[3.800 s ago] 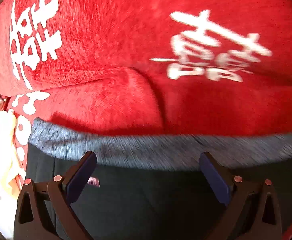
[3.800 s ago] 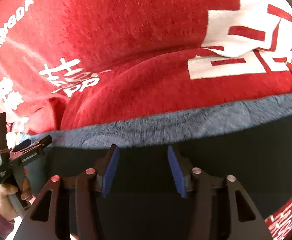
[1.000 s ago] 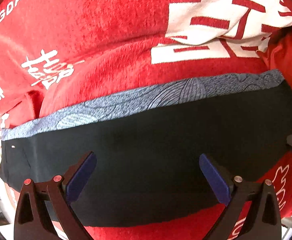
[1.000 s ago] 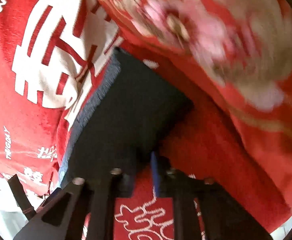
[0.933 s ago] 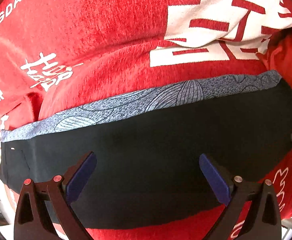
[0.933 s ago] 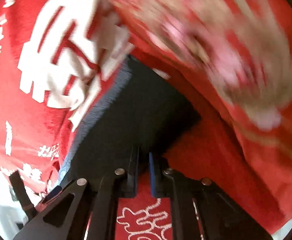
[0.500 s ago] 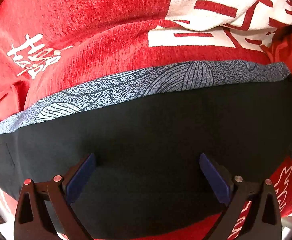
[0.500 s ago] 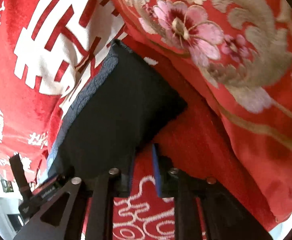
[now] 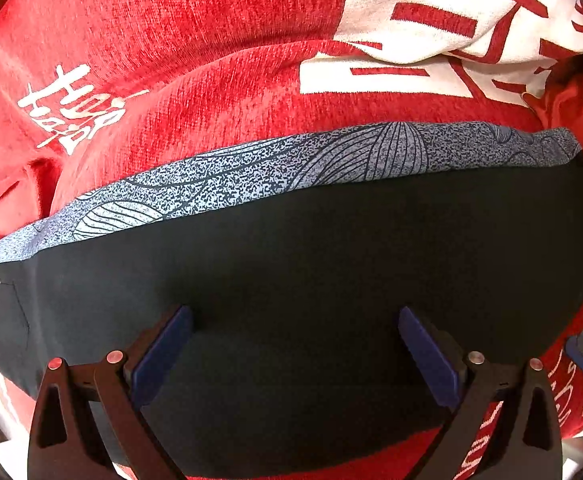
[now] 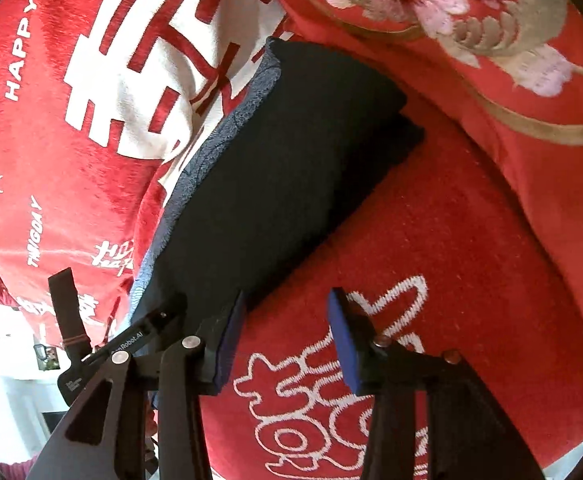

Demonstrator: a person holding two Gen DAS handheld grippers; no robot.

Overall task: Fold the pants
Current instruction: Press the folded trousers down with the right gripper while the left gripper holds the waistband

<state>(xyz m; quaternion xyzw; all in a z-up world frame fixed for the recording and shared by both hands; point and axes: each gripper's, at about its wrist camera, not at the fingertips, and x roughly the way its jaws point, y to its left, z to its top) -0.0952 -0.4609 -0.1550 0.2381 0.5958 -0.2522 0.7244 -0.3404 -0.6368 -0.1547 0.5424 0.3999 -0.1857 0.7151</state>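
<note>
While the dark pants lie folded into a long band on the red blanket, we take the grey patterned waistband as our landmark. Seen from the left wrist, the black cloth runs below that waistband across the whole view, and a second layer shows at the end farthest from the right wrist camera.

Our left gripper points down over the black cloth below the waistband, its jaws spread wide, tips at or just above the fabric and pinching nothing. Our right gripper sits at the long edge opposite the waistband; its jaws are opening, with only red blanket and its white lettering between them, the left pad just beside the cloth edge.

We judge the step to be letting go of the fold and settling it. To do it well, we should let the right jaws clear the cloth before drawing away, so no layer drags. The left gripper can steady the stack, keeping the edges square with the waistband.

Beyond the pants, past the end opposite our left gripper, lies a red flowered cushion.
</note>
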